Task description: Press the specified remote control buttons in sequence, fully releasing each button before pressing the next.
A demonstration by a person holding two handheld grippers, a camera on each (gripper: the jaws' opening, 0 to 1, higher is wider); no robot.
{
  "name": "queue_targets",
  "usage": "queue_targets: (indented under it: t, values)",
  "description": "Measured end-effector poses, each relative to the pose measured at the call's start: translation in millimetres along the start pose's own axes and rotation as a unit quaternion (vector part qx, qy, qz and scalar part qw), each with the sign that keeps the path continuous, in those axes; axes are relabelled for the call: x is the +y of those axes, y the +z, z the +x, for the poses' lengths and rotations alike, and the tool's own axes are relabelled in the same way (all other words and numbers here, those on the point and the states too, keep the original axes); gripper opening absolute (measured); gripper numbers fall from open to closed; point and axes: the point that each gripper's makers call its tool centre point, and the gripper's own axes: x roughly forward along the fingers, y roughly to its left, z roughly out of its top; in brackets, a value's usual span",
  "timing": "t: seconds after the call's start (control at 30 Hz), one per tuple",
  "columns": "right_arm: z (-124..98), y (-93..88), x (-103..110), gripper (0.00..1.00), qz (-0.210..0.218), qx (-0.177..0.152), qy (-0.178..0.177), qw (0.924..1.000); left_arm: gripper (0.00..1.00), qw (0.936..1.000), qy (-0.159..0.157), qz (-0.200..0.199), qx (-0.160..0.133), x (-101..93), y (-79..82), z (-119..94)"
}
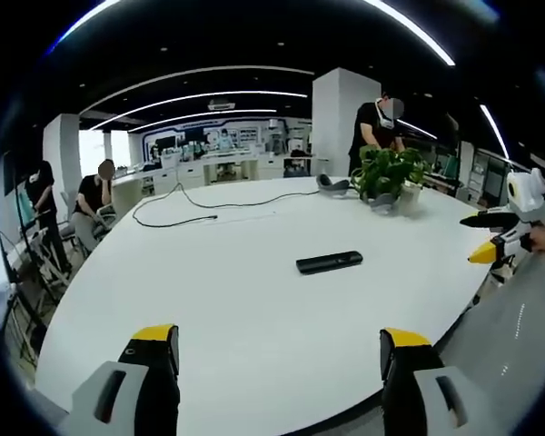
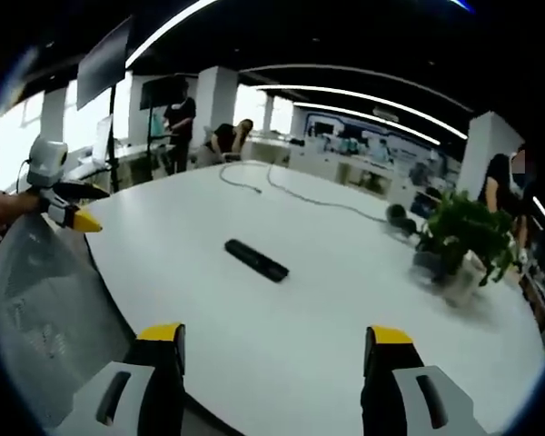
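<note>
Remote control [image 1: 329, 262] lying flat mid-way across white table [image 1: 236, 309], untouched. Left gripper [image 1: 280, 338] and right gripper [image 2: 274, 333] both spread wide, holding nothing, well short of it. No press begun, seemingly; whole sequence left.

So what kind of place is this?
Probably an open-plan office or lab: a big round white table, desks with people working behind it, long ceiling strip lights and a potted plant.

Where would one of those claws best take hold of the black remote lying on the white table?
Probably across the middle of the remote, coming down from above. It is a long, slim bar lying flat on the table, so its narrow width should fit between the jaws of an open claw, with bare tabletop all around it.
</note>
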Motion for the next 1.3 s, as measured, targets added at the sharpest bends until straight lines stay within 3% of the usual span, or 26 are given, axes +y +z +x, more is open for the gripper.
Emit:
queue_targets:
  t: [0.1,0.37,0.53,0.67,0.8,1.07,1.17,1.23,1.3]
  values:
    - [0,1.5,0,0.79,0.005,-0.008,0.009,0.9999,0.97,0.9998,0.018,-0.006,0.000,6.5,-1.1,-2]
    - [2,0.6,-4,0.76,-0.012,-0.002,0.001,0.9999,0.97,0.9996,0.027,0.000,0.000,9.2,0.3,-2]
    - [1,0.1,-9,0.75,-0.006,0.000,-0.010,0.9999,0.97,0.9998,0.015,-0.002,-0.010,3.8,5.1,0]
    - [1,1.5,-18,0.73,0.007,0.000,-0.028,0.9996,0.95,1.0000,0.000,0.000,0.008,-0.4,-0.4,2]
    - [0,-5.2,-21,0.71,0.011,0.017,-0.038,0.9991,0.94,0.9998,-0.013,0.003,-0.017,-3.9,8.2,1]
    - [-2,-3.5,-25,0.69,0.007,0.015,-0.051,0.9986,0.95,0.9995,-0.007,0.023,-0.019,-2.0,12.0,0]
    - [-6,-7.5,-34,0.67,0.029,0.015,-0.065,0.9973,0.96,0.9982,-0.058,0.013,-0.003,-18.5,12.4,3]
    - [-6,-8.0,-36,0.67,0.034,0.014,-0.067,0.9971,0.97,0.9970,-0.065,0.037,0.020,-20.6,11.9,4]
    - [-6,-8.2,-35,0.66,0.040,0.013,-0.063,0.9971,1.00,0.9957,-0.070,0.061,0.005,-23.6,30.9,7]
